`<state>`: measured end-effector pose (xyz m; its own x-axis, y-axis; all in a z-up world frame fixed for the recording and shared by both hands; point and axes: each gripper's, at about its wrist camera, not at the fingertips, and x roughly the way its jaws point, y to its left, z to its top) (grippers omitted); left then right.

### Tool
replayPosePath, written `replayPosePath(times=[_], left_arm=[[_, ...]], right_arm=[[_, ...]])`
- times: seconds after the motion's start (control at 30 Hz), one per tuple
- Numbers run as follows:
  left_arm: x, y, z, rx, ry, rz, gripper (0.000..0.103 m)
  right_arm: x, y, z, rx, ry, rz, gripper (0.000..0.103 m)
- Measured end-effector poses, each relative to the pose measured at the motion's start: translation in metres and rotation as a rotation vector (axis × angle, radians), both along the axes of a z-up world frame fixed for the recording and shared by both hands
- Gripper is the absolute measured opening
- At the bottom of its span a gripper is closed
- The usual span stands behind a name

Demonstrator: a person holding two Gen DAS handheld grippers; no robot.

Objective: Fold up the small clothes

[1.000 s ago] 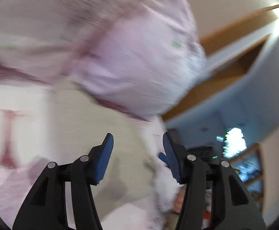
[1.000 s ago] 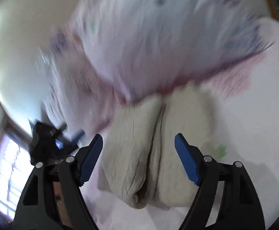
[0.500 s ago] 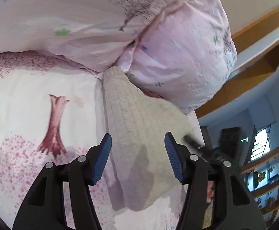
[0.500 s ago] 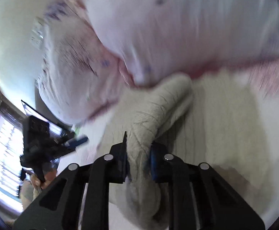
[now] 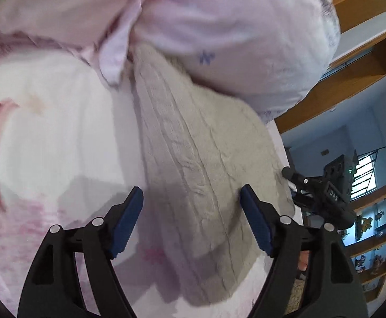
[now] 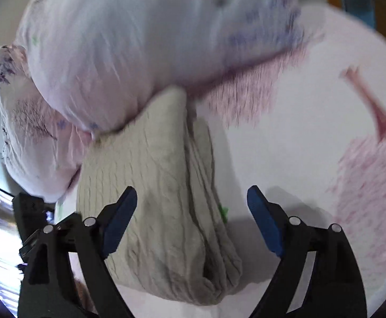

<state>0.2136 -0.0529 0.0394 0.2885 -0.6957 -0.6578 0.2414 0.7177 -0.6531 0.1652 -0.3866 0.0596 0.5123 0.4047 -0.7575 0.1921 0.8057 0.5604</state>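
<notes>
Folding under way: a beige knit garment lies doubled lengthwise on the printed bed sheet, its far end tucked against a lilac pillow. Both the left tongs and right tongs hover just above it, spread apart and holding nothing. Judging by the long shape, 1 crosswise fold remains, calling for a grip on the near end.
</notes>
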Motion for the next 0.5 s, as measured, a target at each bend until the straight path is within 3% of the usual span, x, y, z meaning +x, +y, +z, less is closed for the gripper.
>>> replayPosePath(times=[0.07, 0.13, 0.17, 0.27, 0.4, 0.5], left_arm=[[0.001, -0.006, -0.006, -0.016, 0.009, 0.007, 0.079], [0.002, -0.011, -0.014, -0.034, 0.016, 0.015, 0.078], [0.001, -0.012, -0.014, -0.025, 0.002, 0.027, 0.068], [-0.002, -0.004, -0.012, -0.023, -0.018, 0.0, 0.043], [-0.016, 0.032, 0.005, -0.008, -0.088, 0.019, 0.04], [-0.021, 0.063, 0.013, 0.045, -0.136, 0.085, 0.046]], right_arm=[[0.001, 0.002, -0.013, 0.051, 0.02, 0.024, 0.084], [-0.003, 0.002, -0.015, 0.116, -0.037, 0.043, 0.044], [-0.004, 0.001, -0.022, 0.195, -0.031, 0.051, 0.033], [-0.016, 0.009, -0.017, 0.211, -0.096, 0.054, 0.028], [-0.021, 0.041, 0.0, 0.241, -0.162, 0.151, 0.026], [-0.01, 0.083, 0.003, 0.14, -0.158, 0.218, 0.029]])
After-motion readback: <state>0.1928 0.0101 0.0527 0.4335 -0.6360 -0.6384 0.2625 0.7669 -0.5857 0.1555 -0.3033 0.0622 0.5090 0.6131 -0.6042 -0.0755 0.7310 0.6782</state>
